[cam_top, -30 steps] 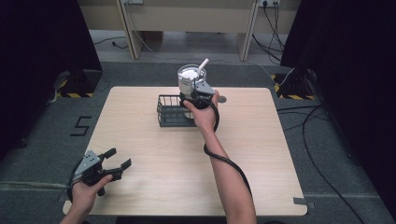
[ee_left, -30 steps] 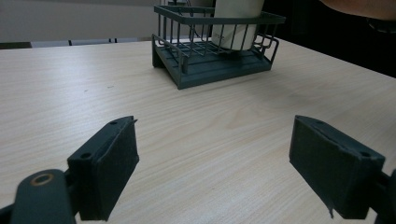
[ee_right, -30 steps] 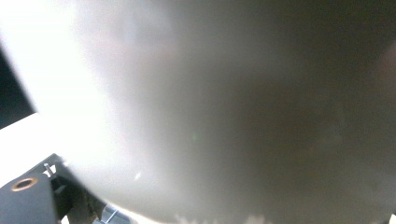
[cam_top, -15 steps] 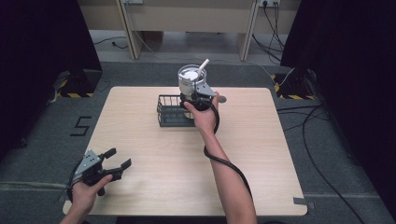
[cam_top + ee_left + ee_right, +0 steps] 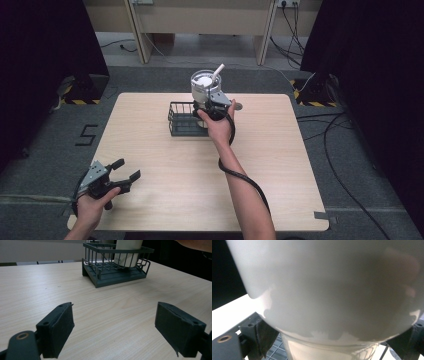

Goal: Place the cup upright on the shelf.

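At the left of the high view we see the left gripper (image 5: 121, 172) held low over the near left corner of the wooden table (image 5: 280, 165), its jaws spread wide and empty; the left gripper view confirms this, with bare tabletop between the two black pads (image 5: 61, 327). Well apart from it, toward the far middle of the table, stands a dark wire basket (image 5: 186, 120), and in it, at its right end, sits a white cup (image 5: 204, 85) with a clear lid and a white straw (image 5: 217, 72) leaning out of the top. The right gripper (image 5: 214, 102) is at the cup's near side, and in the right gripper view the cup (image 5: 332, 290) bulges between the jaws, which stand on either side of it; we cannot tell from these views whether the pads press on the wall or merely flank it

We judge the cup to be light, thin-walled and smooth, likely to buckle or slip if squeezed hard, and top-heavy if it holds drink. The lid and straw look loose enough to pop off under a tilt. We would take it low on the body, below the widest part, with a gentle squeeze, and keep it upright while lifting it clear of the basket's wires, which could catch its base. The basket itself looks stiff and steady

We can read no brand, label or writing on the cup, basket or grippers; a dark mark on the floor (image 5: 86, 135) left of the table resembles a "5"
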The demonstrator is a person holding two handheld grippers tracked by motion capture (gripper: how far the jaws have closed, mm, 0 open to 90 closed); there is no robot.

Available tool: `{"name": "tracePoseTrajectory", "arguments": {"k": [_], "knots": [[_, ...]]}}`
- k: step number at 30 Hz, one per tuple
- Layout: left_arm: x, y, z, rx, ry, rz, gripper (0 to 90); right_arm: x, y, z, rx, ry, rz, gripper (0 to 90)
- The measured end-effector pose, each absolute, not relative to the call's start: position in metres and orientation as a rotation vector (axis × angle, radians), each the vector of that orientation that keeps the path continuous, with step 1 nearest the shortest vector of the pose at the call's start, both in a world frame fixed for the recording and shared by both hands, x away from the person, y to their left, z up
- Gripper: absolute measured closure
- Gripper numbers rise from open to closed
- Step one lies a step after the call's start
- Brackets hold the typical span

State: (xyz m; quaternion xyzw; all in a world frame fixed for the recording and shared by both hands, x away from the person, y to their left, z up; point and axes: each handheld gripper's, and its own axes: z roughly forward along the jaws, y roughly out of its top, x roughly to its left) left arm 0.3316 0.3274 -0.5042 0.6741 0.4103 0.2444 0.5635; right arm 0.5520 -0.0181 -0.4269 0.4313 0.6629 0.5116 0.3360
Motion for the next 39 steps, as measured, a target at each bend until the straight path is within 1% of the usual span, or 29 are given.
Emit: {"name": "tracePoseTrajectory", "arguments": {"k": [30,39], "knots": [[0.332,0.327,-0.504,1.588,0.965,0.576,14.8,0.539,-0.021,-0.427,1.139,1.709,1.341,9.6],[0.332,0.327,-0.504,1.587,0.965,0.579,14.7,0.532,-0.025,-0.426,1.132,1.718,1.347,11.8]]}}
